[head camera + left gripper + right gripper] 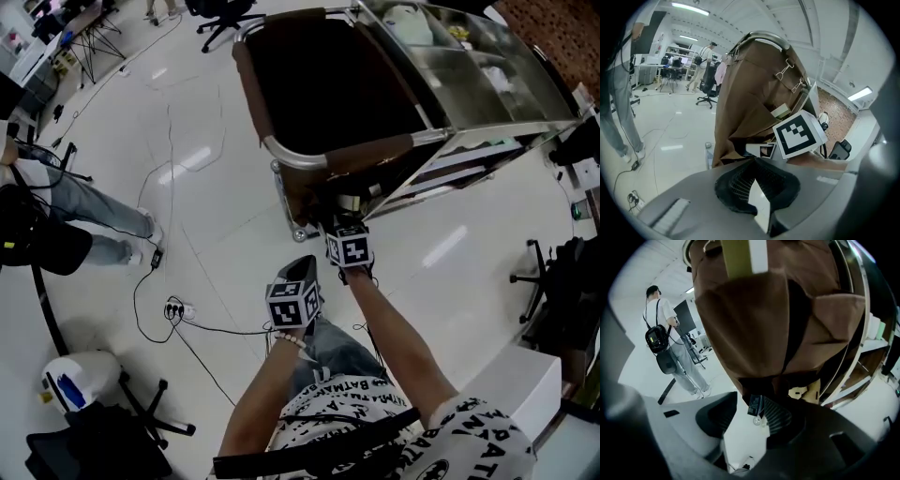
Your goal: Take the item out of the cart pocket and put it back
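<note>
Straight ahead, cart (pixel 281 150), cart pocket (pixel 750 329) on its near end, shelves (pixel 478 75) to the right. At the pocket's foot, right gripper (pixel 343 225) — just behind and left of it, left gripper (pixel 302 274). On the floor further left, power strip (pixel 178 309); beyond, a person's legs (pixel 94 211).

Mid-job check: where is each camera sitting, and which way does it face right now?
Head view: on the person's head, facing steeply down at the cart and floor; both forearms, the left gripper and the right gripper show.
Left gripper view: on the left gripper, facing the cart's brown bag; its own jaws show together.
Right gripper view: on the right gripper, facing the bag's lower end; its jaws stand apart, a small dark item between them.
Shared: head and left gripper views both show the right gripper's marker cube.
</note>
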